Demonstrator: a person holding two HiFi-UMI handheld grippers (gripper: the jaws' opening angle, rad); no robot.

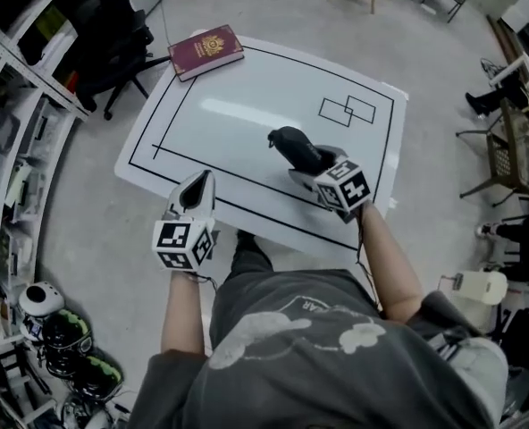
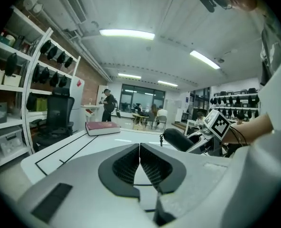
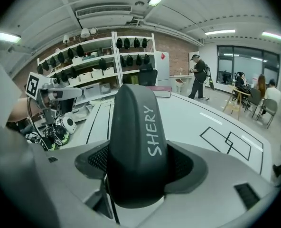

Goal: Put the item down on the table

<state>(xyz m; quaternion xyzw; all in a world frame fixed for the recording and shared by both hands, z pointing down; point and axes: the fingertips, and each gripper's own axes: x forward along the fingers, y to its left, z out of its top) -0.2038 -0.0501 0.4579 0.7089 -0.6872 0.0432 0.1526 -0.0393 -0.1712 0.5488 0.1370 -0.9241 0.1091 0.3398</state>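
Note:
A black oblong case (image 1: pixel 293 147) with white lettering "SHERY" (image 3: pixel 138 137) is held just above the white table (image 1: pixel 247 96), right of its middle. My right gripper (image 1: pixel 311 161) is shut on the case's near end, its pads pressed against both sides. The case's far end points away across the table. My left gripper (image 1: pixel 197 189) hovers at the table's near edge, its jaws shut together with nothing between them (image 2: pixel 139 148). From the left gripper view, the case (image 2: pixel 177 139) shows off to the right.
A dark red book (image 1: pixel 206 51) lies at the table's far left corner. Black lines frame the tabletop, with two overlapping rectangles (image 1: pixel 347 110) drawn at the far right. Shelving (image 1: pixel 14 150) and an office chair (image 1: pixel 113 43) stand to the left; helmets (image 1: pixel 68 347) lie on the floor.

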